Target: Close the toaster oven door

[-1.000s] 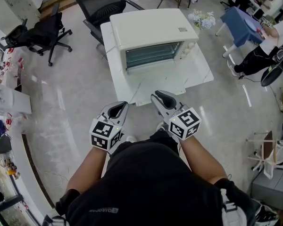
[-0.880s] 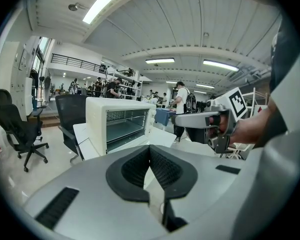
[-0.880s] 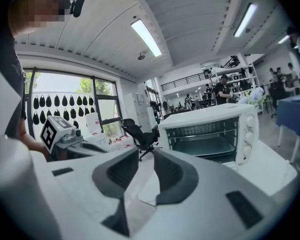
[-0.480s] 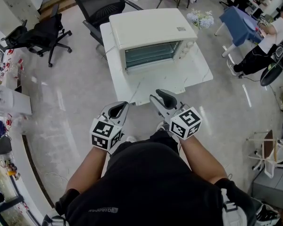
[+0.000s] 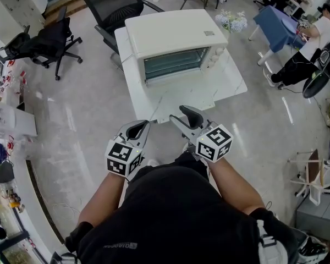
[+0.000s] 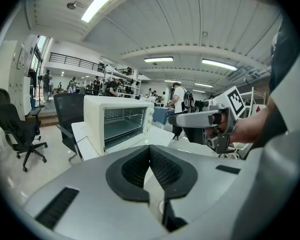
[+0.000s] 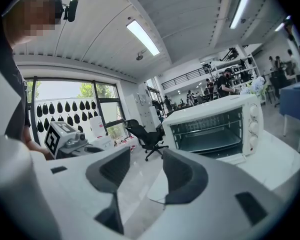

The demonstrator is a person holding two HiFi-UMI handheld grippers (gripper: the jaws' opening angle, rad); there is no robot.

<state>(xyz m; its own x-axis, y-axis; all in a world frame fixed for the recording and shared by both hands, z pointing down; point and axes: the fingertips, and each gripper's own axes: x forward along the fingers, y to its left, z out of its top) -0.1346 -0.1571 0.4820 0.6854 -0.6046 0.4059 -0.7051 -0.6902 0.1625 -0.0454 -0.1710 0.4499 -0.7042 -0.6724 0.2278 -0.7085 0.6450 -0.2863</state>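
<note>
Jaws of the right gripper [image 7: 146,156] opening, with a wide gap and nothing between them; jaws of the left gripper [image 6: 150,151] pressed together, empty. Both are held side by side near the front edge of the white surface [image 5: 220,87]. Toaster oven [image 5: 176,34] sits toward the far side of the surface, well apart from both grippers — door [image 7: 232,158] dropped open, rack visible inside
</note>
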